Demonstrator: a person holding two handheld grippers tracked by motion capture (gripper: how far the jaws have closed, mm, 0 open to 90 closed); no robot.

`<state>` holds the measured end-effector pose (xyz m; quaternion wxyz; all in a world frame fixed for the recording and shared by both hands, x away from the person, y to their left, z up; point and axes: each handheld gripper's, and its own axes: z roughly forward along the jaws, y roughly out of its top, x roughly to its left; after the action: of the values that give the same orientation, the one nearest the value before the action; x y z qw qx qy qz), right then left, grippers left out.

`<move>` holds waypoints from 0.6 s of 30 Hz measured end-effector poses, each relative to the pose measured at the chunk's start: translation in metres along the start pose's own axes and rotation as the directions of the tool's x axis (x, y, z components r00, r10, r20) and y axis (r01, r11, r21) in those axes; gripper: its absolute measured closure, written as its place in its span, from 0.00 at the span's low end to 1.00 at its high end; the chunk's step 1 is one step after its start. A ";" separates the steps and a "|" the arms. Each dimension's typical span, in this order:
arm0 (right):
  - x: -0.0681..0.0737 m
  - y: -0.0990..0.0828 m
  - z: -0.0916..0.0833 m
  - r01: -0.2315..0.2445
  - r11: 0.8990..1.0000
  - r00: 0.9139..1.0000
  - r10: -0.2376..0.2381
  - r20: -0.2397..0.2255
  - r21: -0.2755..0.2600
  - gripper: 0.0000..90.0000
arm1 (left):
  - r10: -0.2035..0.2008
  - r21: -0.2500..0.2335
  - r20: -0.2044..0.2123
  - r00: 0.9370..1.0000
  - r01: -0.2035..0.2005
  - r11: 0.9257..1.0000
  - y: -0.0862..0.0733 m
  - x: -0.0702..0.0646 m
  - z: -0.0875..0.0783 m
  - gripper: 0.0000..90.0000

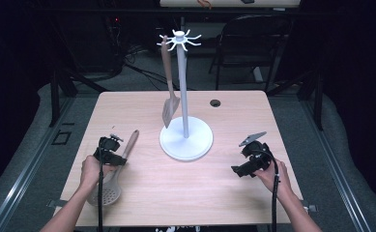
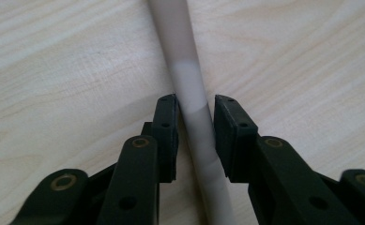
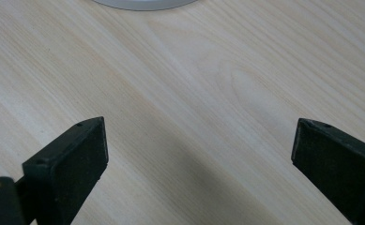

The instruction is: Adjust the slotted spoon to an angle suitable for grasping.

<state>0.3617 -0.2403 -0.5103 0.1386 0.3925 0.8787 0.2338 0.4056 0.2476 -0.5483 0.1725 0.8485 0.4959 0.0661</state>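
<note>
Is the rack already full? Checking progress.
No, just one spatula hangs from the white rack; the slotted spoon lies on the table.

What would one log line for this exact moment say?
left gripper: jaws around slotted spoon handle, pads touching | spoon: flat on table | right gripper: open, over bare wood | spatula: hanging on rack

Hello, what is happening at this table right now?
A person works with a gripper in each hand. The left gripper has its jaws around the handle of a slotted spoon that lies flat on the wooden table; the pads sit right at the handle. The right gripper waits open over bare wood. A white stand in the middle already has a spatula hanging from a hook.
</note>
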 end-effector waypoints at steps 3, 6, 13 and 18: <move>0.000 0.000 0.000 0.004 1.000 1.000 -0.004 -0.002 -0.003 0.04 | 0.004 0.005 0.009 1.000 -0.004 1.000 -0.002 0.001 -0.002 0.83; -0.001 0.000 0.000 0.004 1.000 1.000 -0.004 0.005 0.002 0.04 | 0.010 0.016 0.003 1.000 -0.010 1.000 -0.001 0.001 -0.002 0.84; 0.000 0.001 0.000 0.015 1.000 1.000 -0.015 -0.006 0.000 0.04 | 0.034 0.066 -0.019 0.999 -0.032 0.997 0.009 -0.004 0.004 0.82; 0.000 0.000 0.000 0.008 1.000 1.000 -0.008 0.001 -0.004 0.04 | 0.042 0.077 -0.031 0.999 -0.039 0.996 0.010 -0.006 0.005 0.83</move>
<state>0.3622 -0.2402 -0.5101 0.1409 0.3888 0.8797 0.2348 0.4125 0.2370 -0.5487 0.1303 0.8631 0.4837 0.0643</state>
